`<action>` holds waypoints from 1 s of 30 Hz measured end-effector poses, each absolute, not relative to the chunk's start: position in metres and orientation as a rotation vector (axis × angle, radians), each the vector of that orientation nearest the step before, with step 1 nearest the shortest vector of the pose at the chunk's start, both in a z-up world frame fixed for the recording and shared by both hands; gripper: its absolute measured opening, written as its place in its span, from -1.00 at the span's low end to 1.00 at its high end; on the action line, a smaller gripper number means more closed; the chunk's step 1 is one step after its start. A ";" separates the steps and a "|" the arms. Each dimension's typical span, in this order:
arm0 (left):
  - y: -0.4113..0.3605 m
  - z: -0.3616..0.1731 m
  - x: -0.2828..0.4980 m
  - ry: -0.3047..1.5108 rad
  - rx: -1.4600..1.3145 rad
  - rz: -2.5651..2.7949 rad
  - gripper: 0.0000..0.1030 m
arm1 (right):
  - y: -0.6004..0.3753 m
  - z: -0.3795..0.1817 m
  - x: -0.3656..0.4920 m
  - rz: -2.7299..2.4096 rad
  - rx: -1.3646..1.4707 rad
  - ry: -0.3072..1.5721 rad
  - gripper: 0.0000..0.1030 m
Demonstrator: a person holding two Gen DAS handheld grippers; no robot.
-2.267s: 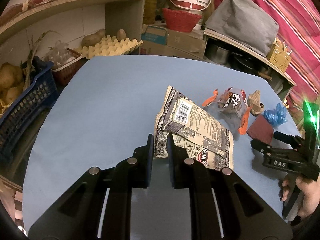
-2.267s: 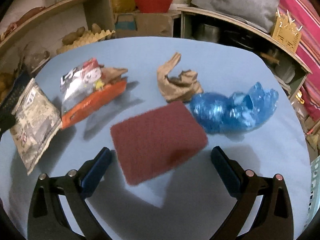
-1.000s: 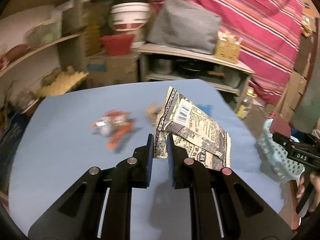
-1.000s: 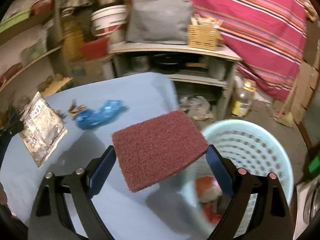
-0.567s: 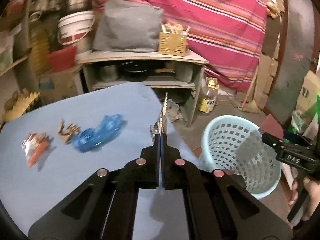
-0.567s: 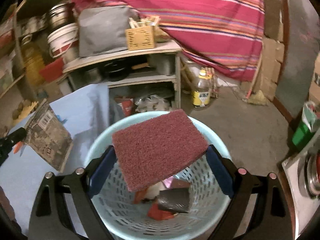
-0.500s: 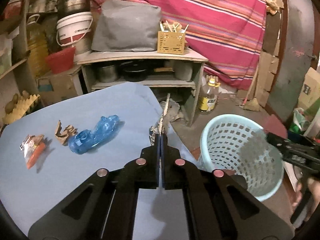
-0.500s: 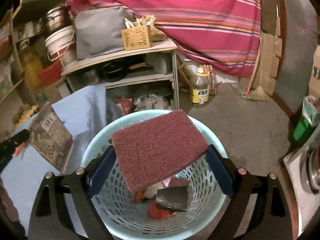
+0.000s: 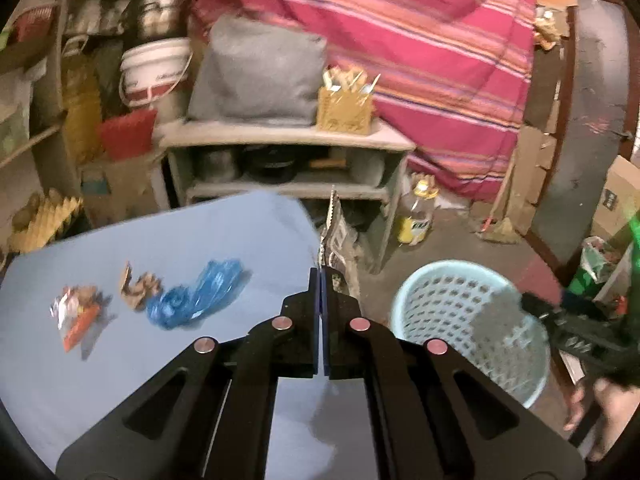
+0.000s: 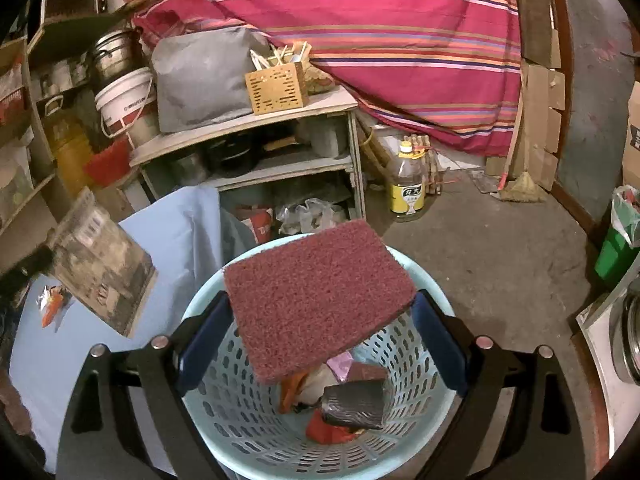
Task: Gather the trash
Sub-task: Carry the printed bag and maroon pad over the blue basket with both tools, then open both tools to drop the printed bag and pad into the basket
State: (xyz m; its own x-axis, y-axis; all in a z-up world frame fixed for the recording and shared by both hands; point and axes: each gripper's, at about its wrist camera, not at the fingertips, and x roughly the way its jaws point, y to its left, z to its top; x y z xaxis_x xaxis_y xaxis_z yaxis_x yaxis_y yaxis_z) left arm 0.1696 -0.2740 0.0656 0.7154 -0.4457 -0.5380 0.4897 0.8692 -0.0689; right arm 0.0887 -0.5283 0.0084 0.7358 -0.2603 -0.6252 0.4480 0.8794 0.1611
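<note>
My left gripper is shut on a printed snack bag, which stands edge-on above the blue table's right edge. The right wrist view shows the same bag flat-on at the left. My right gripper is shut, jaws wide, on a maroon scouring pad held over the light-blue basket. The basket stands on the floor right of the table and holds several pieces of trash. A blue plastic wad, a brown paper crumple and an orange wrapper lie on the table.
A grey shelf unit with pots stands behind the table and basket. An oil bottle is on the floor beside it, and a green bin at the far right. A person's hand holds the right gripper beyond the basket.
Both grippers swung right from the table toward the basket, each carrying its item. The left jaws closed tighter and the bag turned edge-on. The pad now hangs over the basket.
</note>
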 end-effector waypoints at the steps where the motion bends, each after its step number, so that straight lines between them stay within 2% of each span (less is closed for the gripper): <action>1: -0.277 0.071 0.167 0.564 0.081 -0.528 -1.00 | -0.530 0.009 0.087 -0.402 0.314 0.632 0.73; 5: -0.295 0.091 0.150 0.531 0.088 -0.591 -1.00 | -0.538 0.011 0.080 -0.423 0.326 0.620 0.73; 9: -0.323 0.086 0.137 0.537 0.104 -0.647 -1.00 | -0.547 0.009 0.076 -0.441 0.340 0.618 0.73; 17: -0.367 0.035 0.145 0.651 0.121 -0.700 -1.00 | -0.556 0.003 0.076 -0.454 0.344 0.636 0.73; 23: -0.371 0.007 0.157 0.726 0.121 -0.695 -0.97 | -0.561 -0.001 0.077 -0.461 0.354 0.654 0.73; 24: -0.370 0.005 0.158 0.732 0.123 -0.693 -0.90 | -0.561 -0.001 0.078 -0.463 0.353 0.655 0.73; 26: -0.368 0.004 0.160 0.736 0.124 -0.688 -0.34 | -0.562 -0.002 0.078 -0.463 0.357 0.657 0.73; 28: -0.365 0.007 0.158 0.720 0.128 -0.683 -0.09 | -0.562 -0.002 0.078 -0.464 0.358 0.660 0.73; 30: -0.362 0.011 0.155 0.699 0.142 -0.677 0.05 | -0.561 -0.003 0.079 -0.462 0.357 0.660 0.73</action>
State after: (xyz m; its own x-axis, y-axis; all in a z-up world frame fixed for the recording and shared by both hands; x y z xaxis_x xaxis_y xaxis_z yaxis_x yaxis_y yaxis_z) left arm 0.1552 -0.3625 0.0114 0.5634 -0.5277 -0.6356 0.6190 0.7792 -0.0983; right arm 0.0794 -0.5607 -0.0026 0.6959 -0.2939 -0.6552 0.5147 0.8404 0.1697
